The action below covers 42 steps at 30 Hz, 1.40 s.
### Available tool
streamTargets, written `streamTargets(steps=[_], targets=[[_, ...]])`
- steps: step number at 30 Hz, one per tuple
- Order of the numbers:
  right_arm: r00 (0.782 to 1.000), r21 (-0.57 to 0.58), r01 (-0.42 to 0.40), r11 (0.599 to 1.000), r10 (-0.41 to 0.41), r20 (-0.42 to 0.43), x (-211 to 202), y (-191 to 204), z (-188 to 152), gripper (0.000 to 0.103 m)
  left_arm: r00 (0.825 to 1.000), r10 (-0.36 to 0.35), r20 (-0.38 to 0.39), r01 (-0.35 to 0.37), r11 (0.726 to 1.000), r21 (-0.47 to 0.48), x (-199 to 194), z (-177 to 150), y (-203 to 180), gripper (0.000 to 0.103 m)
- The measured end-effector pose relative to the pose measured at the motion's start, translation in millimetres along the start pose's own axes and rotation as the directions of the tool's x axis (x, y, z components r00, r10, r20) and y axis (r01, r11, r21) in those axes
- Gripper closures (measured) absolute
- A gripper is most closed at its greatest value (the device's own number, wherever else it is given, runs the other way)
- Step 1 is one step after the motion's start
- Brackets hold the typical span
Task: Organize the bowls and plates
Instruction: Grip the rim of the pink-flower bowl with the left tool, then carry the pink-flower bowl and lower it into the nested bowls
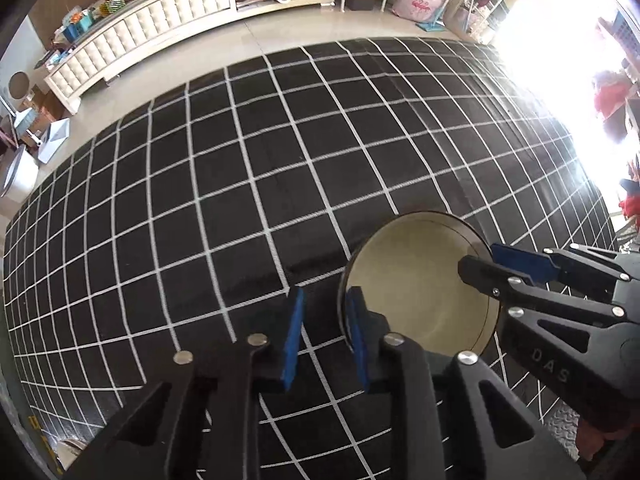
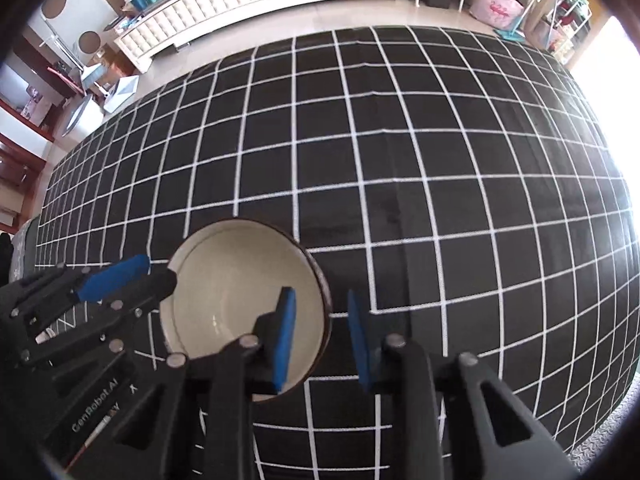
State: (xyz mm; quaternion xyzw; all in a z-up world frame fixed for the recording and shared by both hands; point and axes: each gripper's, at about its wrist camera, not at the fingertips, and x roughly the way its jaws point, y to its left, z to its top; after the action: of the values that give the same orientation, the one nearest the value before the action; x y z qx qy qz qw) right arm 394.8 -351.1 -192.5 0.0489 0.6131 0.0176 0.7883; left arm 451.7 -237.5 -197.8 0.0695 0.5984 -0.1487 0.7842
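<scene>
Right wrist — bowl [image 2: 240, 300] rim between jaws, seemingly.

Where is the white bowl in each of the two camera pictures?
Left wrist view: the bowl sits low and right of middle, its left rim between the left gripper's fingers.
Right wrist view: the bowl sits low and left of middle, its right rim between the right gripper's fingers.
Shared landmark: the black tablecloth with white grid lines under the bowl, and the white tufted cabinet at the top.

Cluttered home living room: tufted sideboard [image 1: 132, 40].
</scene>
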Motion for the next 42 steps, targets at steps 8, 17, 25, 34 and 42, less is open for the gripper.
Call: streamTargets(steps=[8, 17, 25, 34, 42], targets=[[1.000, 0.012, -0.016, 1.000, 0.016, -0.002, -1, -7, -10, 0.093, 1.000, -0.030, 0.000, 0.030, 1.000, 0.002, 5, -4, -3, 0.098], [1.000, 0.010, 0.028, 1.000, -0.028, -0.012, -8, -13, -31, 0.093, 1.000, -0.012, 0.008, 0.011, 0.999, 0.043, 11, -5, -14, 0.098], [0.999, 0.000, 0.035, 0.999, -0.035, -0.013, -9, -7, -28, 0.093, 1.000, -0.008, 0.000, 0.008, 0.998, 0.067, 13, -3, -15, 0.098], [0.999, 0.030, 0.005, 1.000, -0.004, -0.043, -13, -19, -29, 0.092, 0.998, -0.062, -0.033, 0.063, 0.997, 0.044, 21, -2, -8, 0.089], [0.999, 0.016, 0.032, 0.999, -0.031, -0.033, -18, -16, -35, 0.092, 0.997, -0.067, -0.041, 0.070, 0.995, 0.070, 29, -7, -20, 0.096]])
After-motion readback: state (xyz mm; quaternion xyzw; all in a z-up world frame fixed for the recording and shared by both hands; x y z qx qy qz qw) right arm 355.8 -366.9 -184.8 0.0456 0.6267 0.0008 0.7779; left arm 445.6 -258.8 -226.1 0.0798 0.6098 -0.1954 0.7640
